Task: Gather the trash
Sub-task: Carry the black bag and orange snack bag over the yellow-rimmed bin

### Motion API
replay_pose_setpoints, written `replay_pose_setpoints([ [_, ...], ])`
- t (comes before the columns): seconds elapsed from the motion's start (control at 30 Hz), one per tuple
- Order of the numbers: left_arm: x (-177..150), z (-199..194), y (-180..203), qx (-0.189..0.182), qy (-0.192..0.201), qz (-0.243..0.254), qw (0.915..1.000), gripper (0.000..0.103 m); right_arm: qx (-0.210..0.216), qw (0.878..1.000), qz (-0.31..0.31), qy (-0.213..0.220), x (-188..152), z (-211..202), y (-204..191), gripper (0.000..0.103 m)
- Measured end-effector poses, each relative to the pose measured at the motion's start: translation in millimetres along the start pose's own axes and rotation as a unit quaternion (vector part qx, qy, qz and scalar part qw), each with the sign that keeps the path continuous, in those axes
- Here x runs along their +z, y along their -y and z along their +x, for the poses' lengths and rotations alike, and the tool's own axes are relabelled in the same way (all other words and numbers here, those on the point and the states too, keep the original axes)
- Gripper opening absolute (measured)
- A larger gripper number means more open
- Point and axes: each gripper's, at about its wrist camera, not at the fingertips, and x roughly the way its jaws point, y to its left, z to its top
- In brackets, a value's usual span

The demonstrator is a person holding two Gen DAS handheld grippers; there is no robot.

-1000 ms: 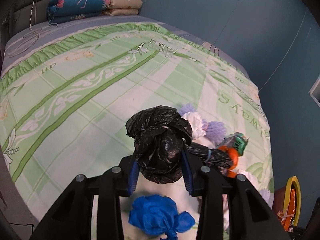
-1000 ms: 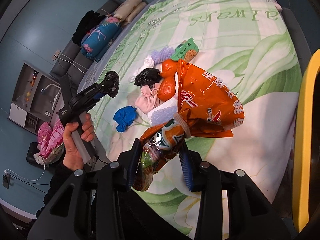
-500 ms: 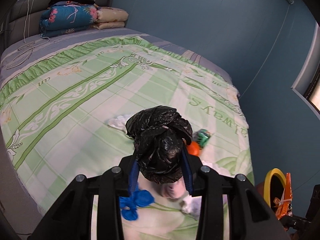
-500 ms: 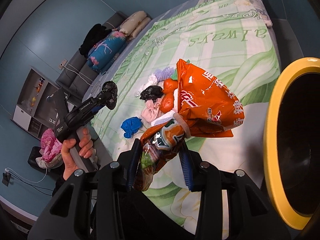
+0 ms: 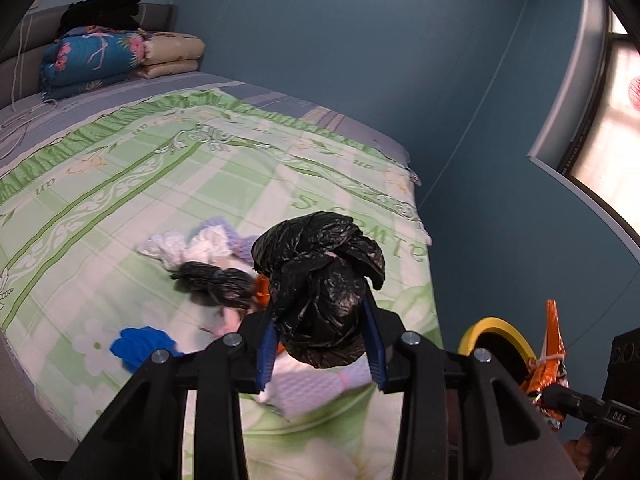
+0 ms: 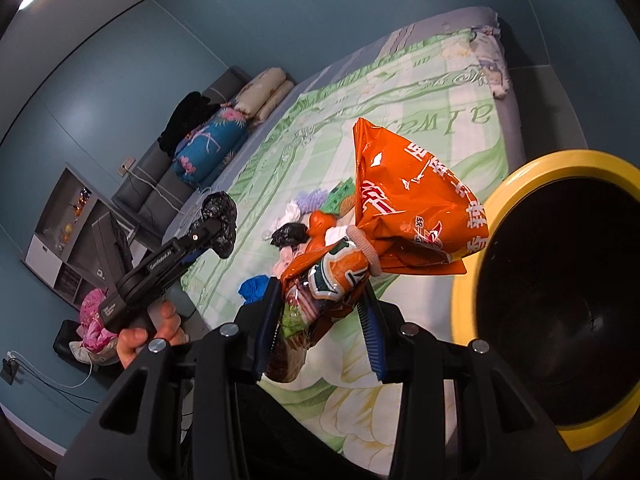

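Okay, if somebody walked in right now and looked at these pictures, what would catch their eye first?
Probably the bright orange snack bag clamped in the right hand-held gripper, hanging beside the yellow-rimmed bin. Next, the crumpled black plastic bag gripped by the left hand-held gripper. Behind both, more trash sits piled on the green bedspread.

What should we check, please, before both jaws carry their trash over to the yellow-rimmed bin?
1. Left gripper jaws clamp the black bag: ok.
2. Right gripper jaws clamp the orange snack bag by its tied neck: ok.
3. Yellow-rimmed bin mouth open and unobstructed: ok.
4. Orange snack bag directly above the bin mouth: not ok, it hangs beside the rim.
5. Room left inside the bin: cannot tell, interior is dark.
6. Bed cleared: not ok, blue glove and other scraps remain.
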Motion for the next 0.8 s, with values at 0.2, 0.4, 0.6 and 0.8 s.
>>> replay_pose_setpoints([
  [0.2, -5, -3, 43, -0.028, -0.007, 0.021, 0.9994, 0.035, -0.009, 0.999, 0.002, 0.035, 6, -26, 11, 0.036],
  [0.4, -7, -4, 83, -0.04, -0.011, 0.052, 0.9978, 0.035, -0.019, 0.998, 0.007, 0.068, 11, -52, 23, 0.036],
  [0.6, -16, 0, 125, -0.064, -0.023, 0.079, 0.9945, 0.035, -0.041, 0.994, 0.015, 0.099, 19, -75, 38, 0.036],
  [0.8, -33, 14, 162, -0.08, -0.051, 0.112, 0.9891, 0.035, -0.073, 0.99, 0.025, 0.12, 23, -90, 54, 0.036],
])
